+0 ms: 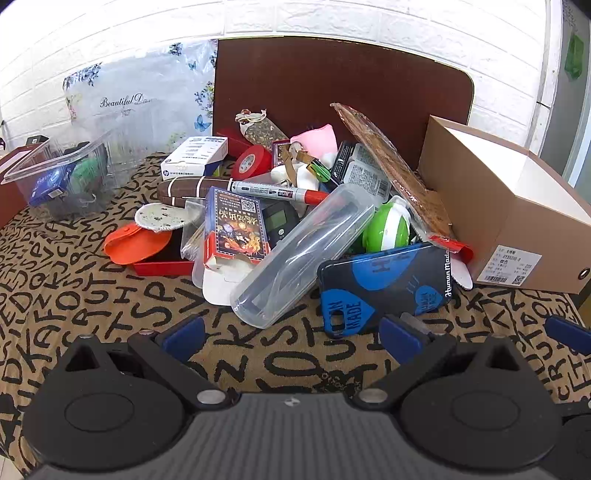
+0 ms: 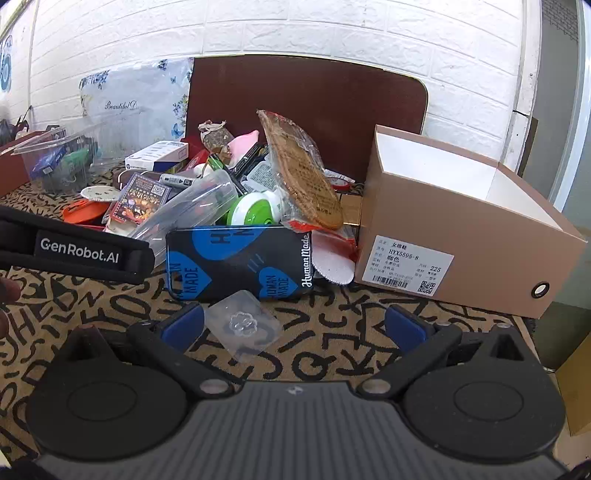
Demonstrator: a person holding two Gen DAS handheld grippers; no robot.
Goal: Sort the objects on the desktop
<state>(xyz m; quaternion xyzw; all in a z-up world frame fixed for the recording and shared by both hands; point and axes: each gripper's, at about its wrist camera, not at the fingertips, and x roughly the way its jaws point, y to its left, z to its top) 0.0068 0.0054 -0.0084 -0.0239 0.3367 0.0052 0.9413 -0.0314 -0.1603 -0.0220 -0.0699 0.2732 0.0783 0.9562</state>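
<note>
Left tool (image 1: 291, 334): spread wide, nothing held, low over the table, short of the pile.
Right tool (image 2: 294, 325): spread wide, nothing held; clear plastic blister (image 2: 242, 324) flat on the cloth between its blue pads, apparently touching neither.

Objects to sort: heaped at table centre. Blue-and-black phone case (image 1: 384, 286) at the near edge, propped against the pile. Clear plastic case (image 1: 299, 256) slanted across the heap, just left of the phone case. Card box (image 1: 234, 227) behind it, marker (image 1: 273, 192) lying across the top, green-and-white round item (image 1: 388, 227) wedged further right, red tape roll (image 1: 251, 160) toward the back. Bagged cork insole (image 2: 303, 173) leaning steeply over the heap.

Receptacles: open shoebox (image 2: 461, 229) on the right, touching the pile; clear plastic bin (image 1: 62, 177) at far left, already holding items.

Risks, as judged:
- Blister thin and flat: likely to slide or flex out of a pinch.
- Clear plastic case smooth and tilted: likely to roll if a neighbour is pulled.
- Insole poorly supported: likely to topple if the heap shifts.
- Both tools close together: collision possible near the phone case.

Surface: tan cloth (image 1: 92, 295) printed with black letters. Room: white brick-pattern wall (image 2: 332, 26), brown board (image 1: 332, 85) upright behind the pile.
</note>
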